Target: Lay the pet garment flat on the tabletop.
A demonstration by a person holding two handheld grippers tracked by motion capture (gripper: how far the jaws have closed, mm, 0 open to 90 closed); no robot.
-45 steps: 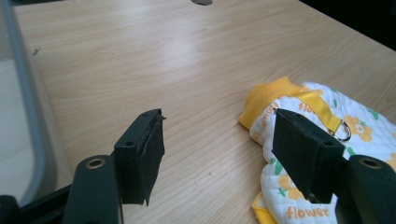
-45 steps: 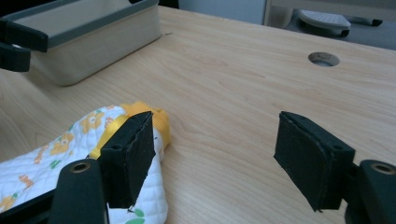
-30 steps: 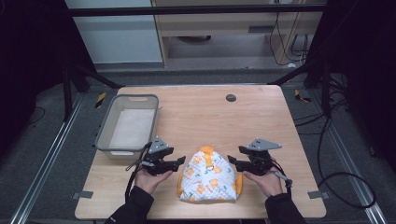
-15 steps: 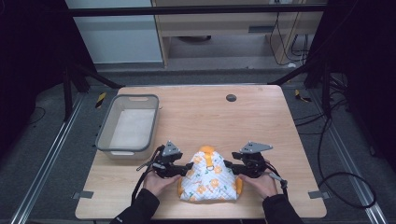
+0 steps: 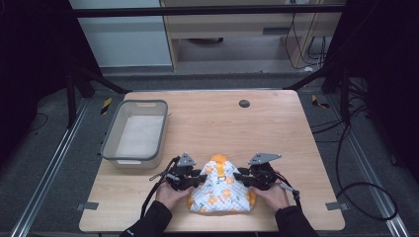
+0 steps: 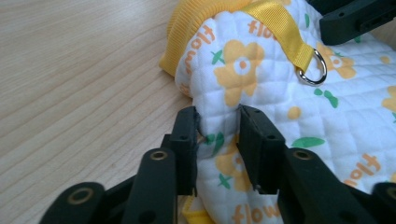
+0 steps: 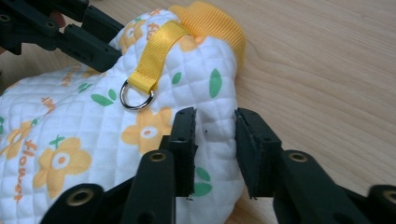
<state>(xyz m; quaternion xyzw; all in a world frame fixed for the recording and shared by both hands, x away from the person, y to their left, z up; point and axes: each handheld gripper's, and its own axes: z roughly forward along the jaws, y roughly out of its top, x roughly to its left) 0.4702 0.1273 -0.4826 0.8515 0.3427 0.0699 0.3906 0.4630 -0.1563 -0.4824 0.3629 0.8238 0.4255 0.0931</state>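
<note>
At the lower middle of the frame, my left gripper (image 5: 189, 180) and right gripper (image 5: 250, 178), jaws just closing, pinch opposite edges of the quilted garment (image 5: 221, 192) lying between them.

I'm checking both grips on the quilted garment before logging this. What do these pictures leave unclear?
- High view: the quilted garment's side edges, covered by the left gripper and right gripper.
- Left gripper view: the garment's underside, against the table.
- Right gripper view: the garment's near hem, cut off by the bottom edge.
- High view: the printed lettering, too small.
</note>
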